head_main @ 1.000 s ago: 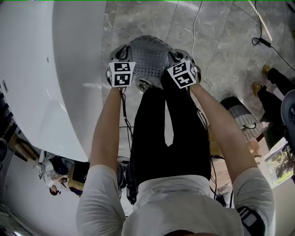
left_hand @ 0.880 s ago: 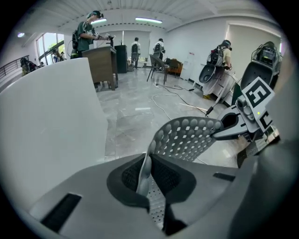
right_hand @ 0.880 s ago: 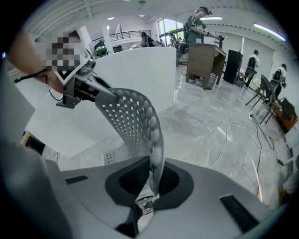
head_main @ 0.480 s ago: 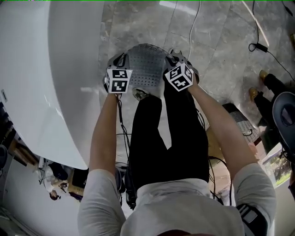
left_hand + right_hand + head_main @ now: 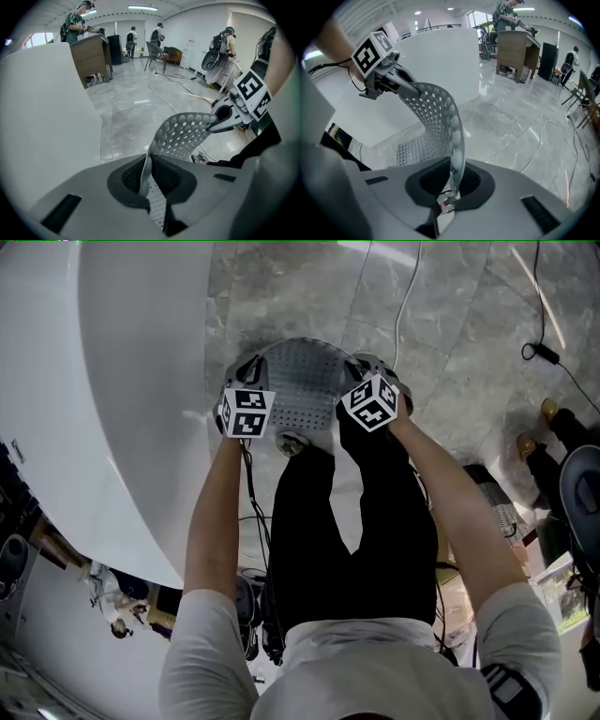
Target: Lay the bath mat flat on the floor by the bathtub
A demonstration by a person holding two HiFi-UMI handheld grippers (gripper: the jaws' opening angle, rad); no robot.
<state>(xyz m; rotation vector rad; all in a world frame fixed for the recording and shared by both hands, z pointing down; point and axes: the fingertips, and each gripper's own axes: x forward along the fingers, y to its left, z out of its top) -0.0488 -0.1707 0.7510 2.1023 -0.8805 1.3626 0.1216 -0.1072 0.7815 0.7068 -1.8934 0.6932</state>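
I held the bath mat [image 5: 298, 381] by opposite edges, the left gripper [image 5: 247, 369] and the right gripper [image 5: 372, 367] each clamped shut on its rim. That kept it spread over the floor [image 5: 450, 324] just beside the bathtub [image 5: 131, 381], ready, I judged, to go down flat. Count: two grippers, one mat, one tub.

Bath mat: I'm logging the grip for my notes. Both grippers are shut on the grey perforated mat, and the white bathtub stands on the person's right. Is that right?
Not quite. The head view shows the bathtub on the person's left, not right. The rest holds: the left gripper and the right gripper are each shut on the bath mat.
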